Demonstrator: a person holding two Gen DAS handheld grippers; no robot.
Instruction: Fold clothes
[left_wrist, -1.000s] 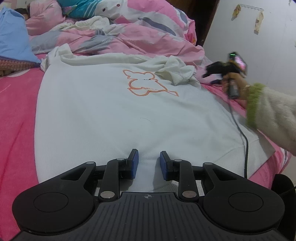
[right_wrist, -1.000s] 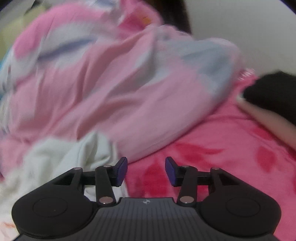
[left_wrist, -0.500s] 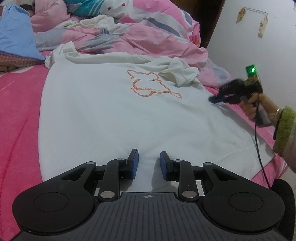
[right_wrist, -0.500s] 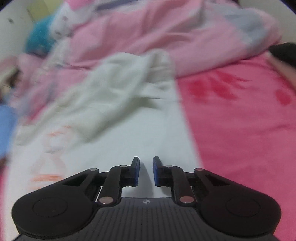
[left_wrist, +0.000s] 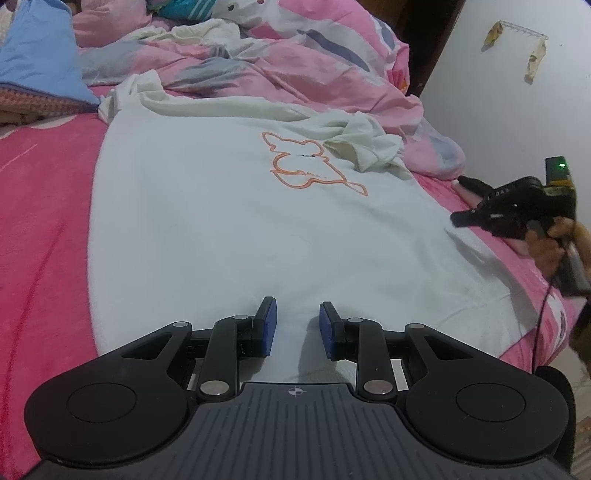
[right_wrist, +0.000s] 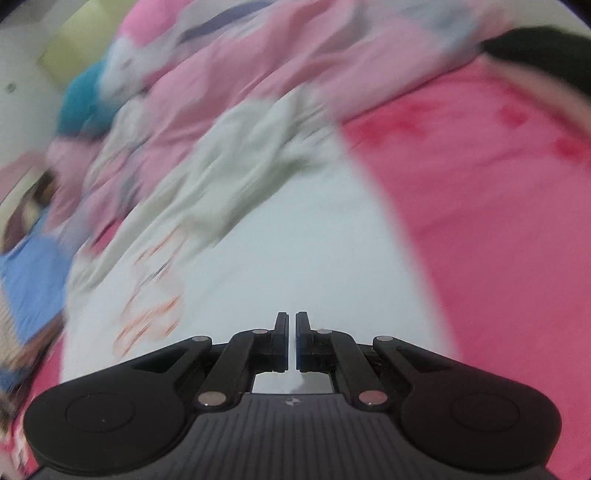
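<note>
A: Since one second ago, what has moved?

B: Only my right tongs (right_wrist: 291, 339). They travelled from the far pink quilt (left_wrist: 295, 62) toward the lower right of the left view, along the right edge of the white T-shirt (left_wrist: 240, 221). Their jaws came together with nothing between them. My left tongs (left_wrist: 297, 326) did not move; they stand narrow, partly open, over the near hem, and I see no cloth pinched between the pads.

A: Where does the shirt lie now?

B: Flat on the pink bed (left_wrist: 44, 240), in the middle of the left view, with the orange outline print (left_wrist: 306, 166) facing up. One sleeve (left_wrist: 369, 147) is bunched at the upper right of the print.

A: What could go wrong?

B: I think the shut right tongs cannot take the edge; if they press down closed, they may drag the cloth and wrinkle it. The cable (left_wrist: 541, 317) could also catch.

A: Room to move?

B: Left of the shirt the bed is open. On the right, the bed's edge and the wall (left_wrist: 498, 110) are near.
</note>
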